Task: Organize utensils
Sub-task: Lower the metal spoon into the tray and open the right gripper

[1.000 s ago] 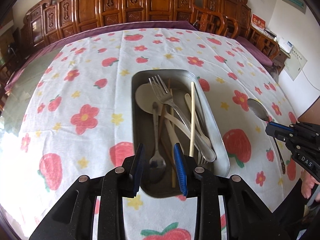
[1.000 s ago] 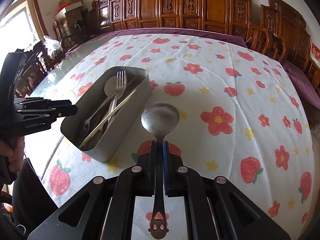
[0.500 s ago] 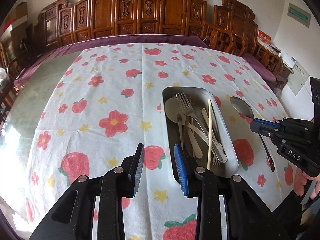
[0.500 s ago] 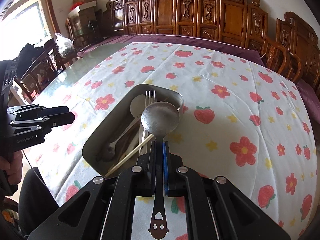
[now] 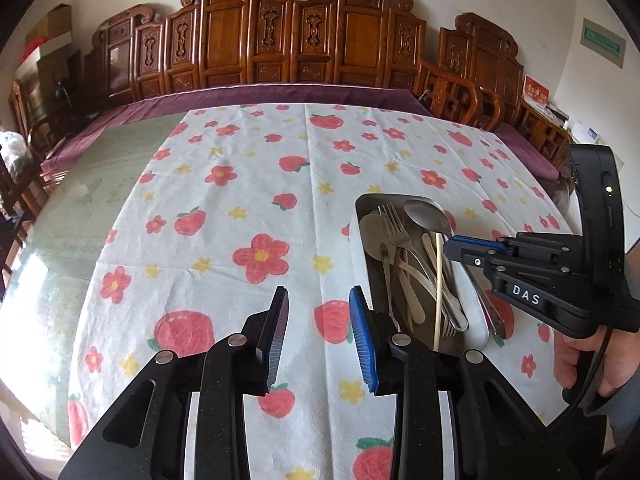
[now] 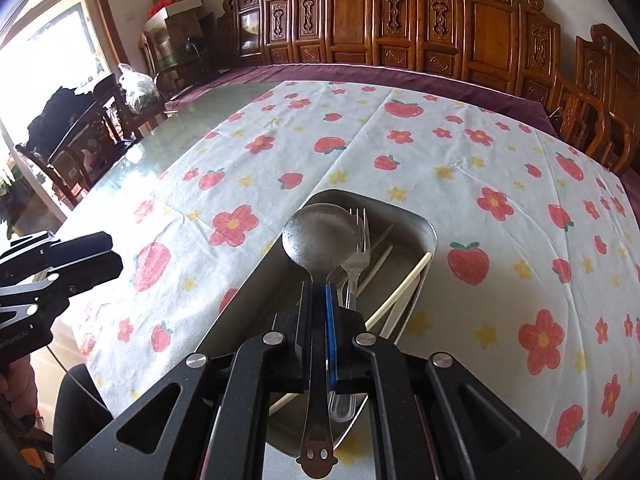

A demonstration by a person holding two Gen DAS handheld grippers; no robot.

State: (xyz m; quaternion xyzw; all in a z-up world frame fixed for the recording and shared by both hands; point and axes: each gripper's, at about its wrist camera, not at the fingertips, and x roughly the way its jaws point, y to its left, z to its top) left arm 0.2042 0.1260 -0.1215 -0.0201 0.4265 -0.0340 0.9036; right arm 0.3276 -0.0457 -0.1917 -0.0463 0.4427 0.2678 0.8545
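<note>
Now that the right gripper (image 6: 319,294) has swung in over the metal tray (image 6: 428,236), the spoon (image 6: 320,236) it's clamped on hangs above the fork (image 5: 394,226) inside, so dropping it looks next. Left gripper (image 5: 319,312) has backed off, jaws apart, empty.

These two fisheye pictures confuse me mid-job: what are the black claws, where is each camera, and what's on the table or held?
No robot here: a person holds a two-finger gripper in each hand, each carrying a camera that looks along its fingers. The left view shows the left gripper, open and empty, above the tablecloth. The right view shows the right gripper shut on a spoon, held over a metal tray. The tray holds a fork, more spoons and chopsticks.
</note>
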